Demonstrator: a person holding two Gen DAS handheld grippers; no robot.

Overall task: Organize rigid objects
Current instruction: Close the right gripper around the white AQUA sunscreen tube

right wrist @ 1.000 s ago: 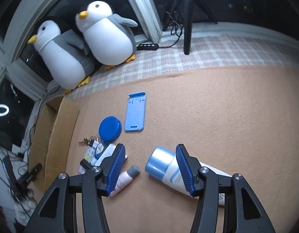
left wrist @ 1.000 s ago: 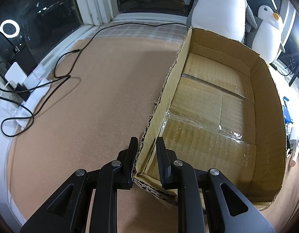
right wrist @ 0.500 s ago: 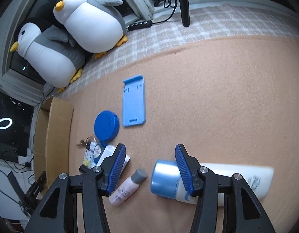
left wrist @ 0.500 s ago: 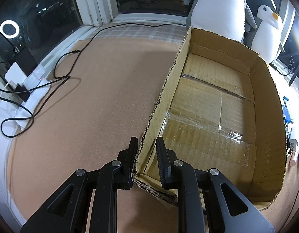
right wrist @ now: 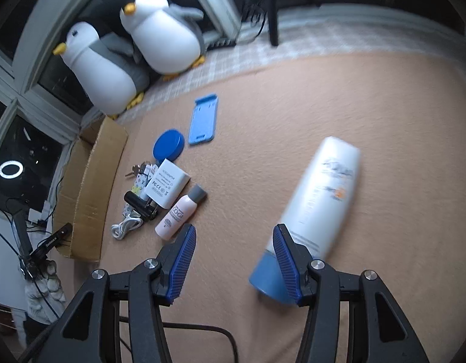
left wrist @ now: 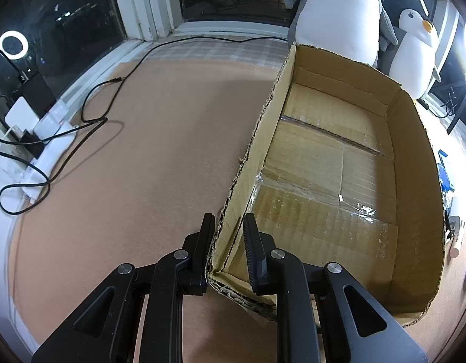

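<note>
My left gripper (left wrist: 229, 236) is shut on the near left wall of an empty cardboard box (left wrist: 411, 163), one finger outside, one inside. My right gripper (right wrist: 233, 255) is open and empty above the carpet. A large white bottle with a blue cap (right wrist: 317, 202) lies just right of it, its cap behind the right finger. Left of the gripper lie a small pink bottle (right wrist: 180, 214), a white charger (right wrist: 166, 187), a black cylinder (right wrist: 139, 205), a white cable (right wrist: 125, 227), keys (right wrist: 139, 169), a blue lid (right wrist: 168, 148) and a blue phone stand (right wrist: 203, 121). The box (right wrist: 87, 193) shows at far left.
Two plush penguins (right wrist: 160, 30) sit by the window behind the objects and behind the box (left wrist: 414, 51). A black cable (left wrist: 90, 115) and a power strip with chargers (left wrist: 36, 124) lie on the carpet left of the box. A black cord (right wrist: 202, 331) runs under my right gripper.
The right gripper view has swung and pulled back: the white bottle, before between the fingers, now lies to the right and points away. The left gripper and box have not moved.
</note>
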